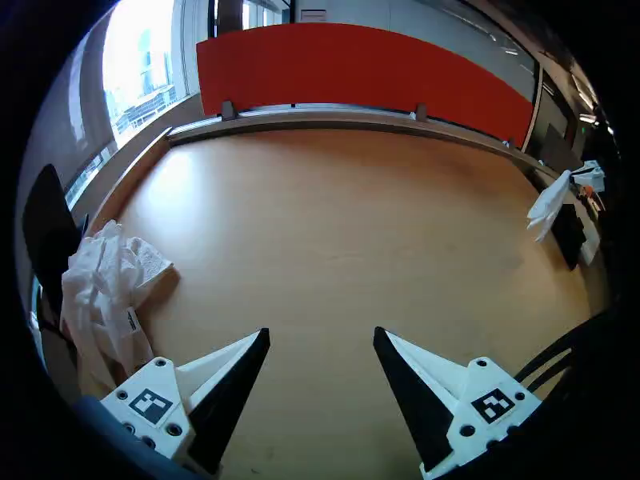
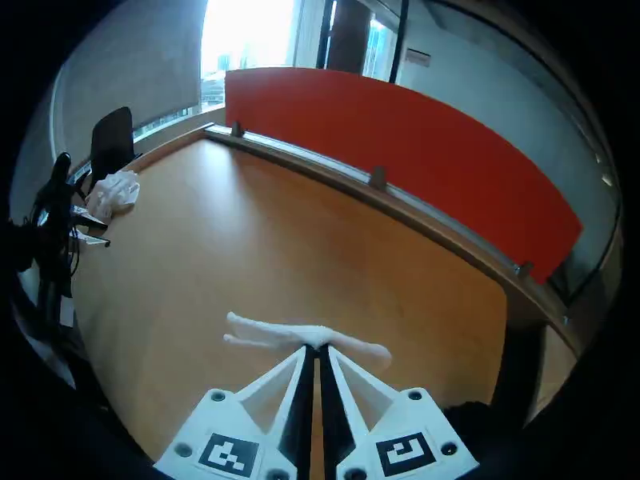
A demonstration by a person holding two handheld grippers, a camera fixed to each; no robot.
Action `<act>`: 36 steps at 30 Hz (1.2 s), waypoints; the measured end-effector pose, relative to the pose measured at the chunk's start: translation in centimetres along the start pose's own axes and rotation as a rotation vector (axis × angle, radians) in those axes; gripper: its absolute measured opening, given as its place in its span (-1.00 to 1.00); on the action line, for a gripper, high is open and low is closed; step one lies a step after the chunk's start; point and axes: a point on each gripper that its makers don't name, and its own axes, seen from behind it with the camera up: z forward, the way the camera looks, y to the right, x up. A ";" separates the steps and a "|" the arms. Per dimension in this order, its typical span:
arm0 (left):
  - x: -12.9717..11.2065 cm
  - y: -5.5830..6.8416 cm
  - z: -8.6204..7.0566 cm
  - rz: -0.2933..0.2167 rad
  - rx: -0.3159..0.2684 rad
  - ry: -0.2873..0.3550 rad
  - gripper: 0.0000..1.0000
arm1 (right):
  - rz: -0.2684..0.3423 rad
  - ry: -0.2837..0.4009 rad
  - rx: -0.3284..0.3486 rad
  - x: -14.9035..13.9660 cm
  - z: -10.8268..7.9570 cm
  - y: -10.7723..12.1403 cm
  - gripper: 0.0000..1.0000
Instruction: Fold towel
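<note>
In the right gripper view, my right gripper (image 2: pixel 318 350) is shut on a white towel (image 2: pixel 280 330). The cloth is bunched at the fingertips and sticks out to both sides above the wooden table (image 2: pixel 240 240). In the left gripper view, this same towel (image 1: pixel 549 210) hangs at the far right from the other gripper (image 1: pixel 570 232). My left gripper (image 1: pixel 320 332) stands open over the bare table (image 1: pixel 344 232) with nothing between its fingers. A crumpled pile of white towels (image 1: pixel 108 292) lies at the table's left edge, just left of my left finger.
A red divider panel (image 1: pixel 360 68) runs along the table's far edge. The towel pile (image 2: pixel 112 194) and a black chair (image 2: pixel 110 144) sit at the far left in the right gripper view. Windows lie behind the table.
</note>
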 end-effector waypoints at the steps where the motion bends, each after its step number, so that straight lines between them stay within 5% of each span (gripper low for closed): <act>1: 0.0 0.0 0.0 0.001 0.001 0.000 0.93 | 0.001 -0.004 -0.005 -0.2 0.0 0.5 -0.92; 20: -0.2 -0.1 -0.4 0.004 0.021 -0.006 0.93 | 0.030 -0.065 -0.083 -2.5 -0.2 8.3 -0.92; 36: 0.2 0.2 -0.3 0.008 0.028 -0.008 0.93 | 0.066 -0.072 -0.113 -2.9 0.5 11.0 -0.92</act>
